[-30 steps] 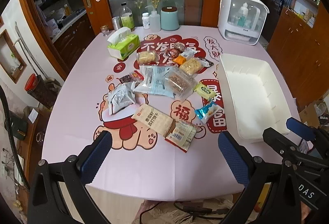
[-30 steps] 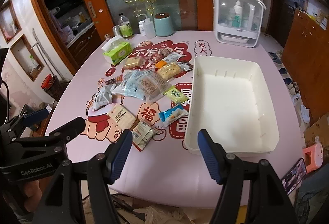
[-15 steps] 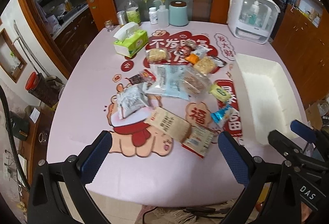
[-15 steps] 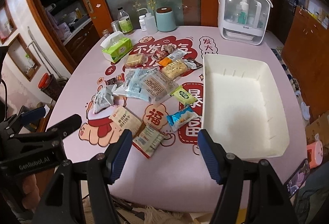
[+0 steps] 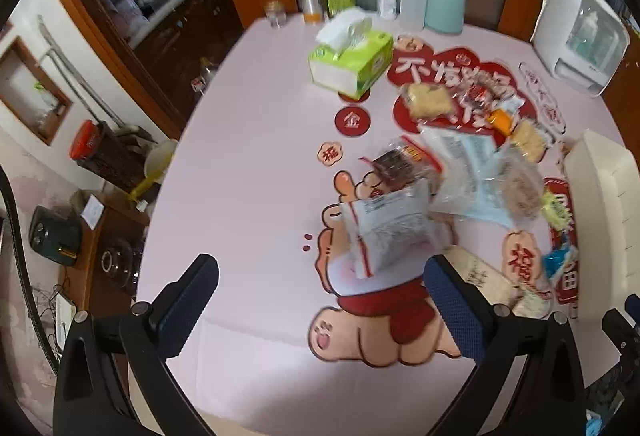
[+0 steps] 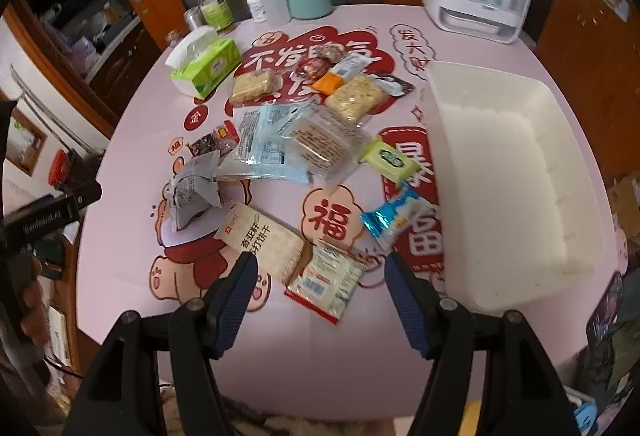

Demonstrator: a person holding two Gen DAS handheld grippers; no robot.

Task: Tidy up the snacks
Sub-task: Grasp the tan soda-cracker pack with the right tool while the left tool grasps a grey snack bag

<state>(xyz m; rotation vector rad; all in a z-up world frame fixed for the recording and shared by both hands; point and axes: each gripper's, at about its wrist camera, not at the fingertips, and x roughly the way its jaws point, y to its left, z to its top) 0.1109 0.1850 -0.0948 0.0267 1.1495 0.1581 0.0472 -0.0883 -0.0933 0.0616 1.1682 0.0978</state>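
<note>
L wrist view: left gripper [image 5: 320,290] wide open, empty, above pink printed tablecloth [image 5: 248,172]; crumpled grey foil snack bag [image 5: 386,232] just beyond its right finger, long axis tilted.

R wrist view: right gripper [image 6: 320,288] open, empty; red-edged white snack packet [image 6: 326,282] between the fingertips, long axis diagonal. Beige cracker box [image 6: 262,238] w/ Chinese print near left finger. White plastic bin [image 6: 516,172] to the right.

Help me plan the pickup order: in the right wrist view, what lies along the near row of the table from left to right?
Grey bag → cracker box → red-edged packet → blue packet → white bin.
</note>
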